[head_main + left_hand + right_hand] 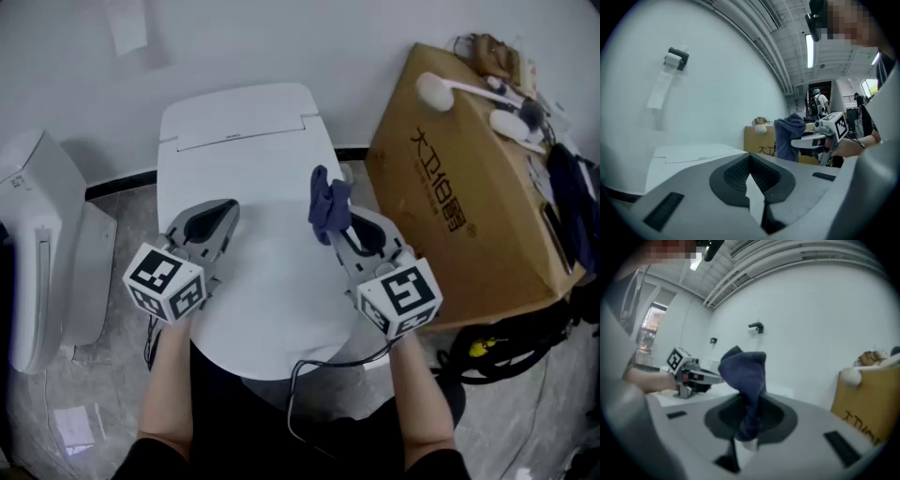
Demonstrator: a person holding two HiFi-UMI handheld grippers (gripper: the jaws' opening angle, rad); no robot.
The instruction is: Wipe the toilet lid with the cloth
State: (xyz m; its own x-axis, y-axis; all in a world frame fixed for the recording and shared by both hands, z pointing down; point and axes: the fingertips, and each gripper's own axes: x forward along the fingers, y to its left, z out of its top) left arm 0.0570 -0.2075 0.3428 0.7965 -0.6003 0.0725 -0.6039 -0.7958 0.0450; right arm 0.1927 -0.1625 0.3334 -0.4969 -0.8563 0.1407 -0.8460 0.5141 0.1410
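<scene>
The white toilet lid (262, 281) lies closed below both grippers in the head view. My right gripper (330, 223) is shut on a dark blue cloth (327, 204), which sticks up bunched from its jaws, held above the lid's right side. In the right gripper view the cloth (744, 380) hangs pinched between the jaws. My left gripper (214, 217) hovers over the lid's left side, jaws closed together with nothing in them. The left gripper view shows the cloth (790, 137) and the right gripper (801, 139) off to the right.
A large cardboard box (469, 187) stands right of the toilet with brushes (469, 89) on top. Another white toilet unit (42, 253) stands at the left. Cables (497, 352) lie on the floor at lower right. The white wall is close behind the cistern (239, 117).
</scene>
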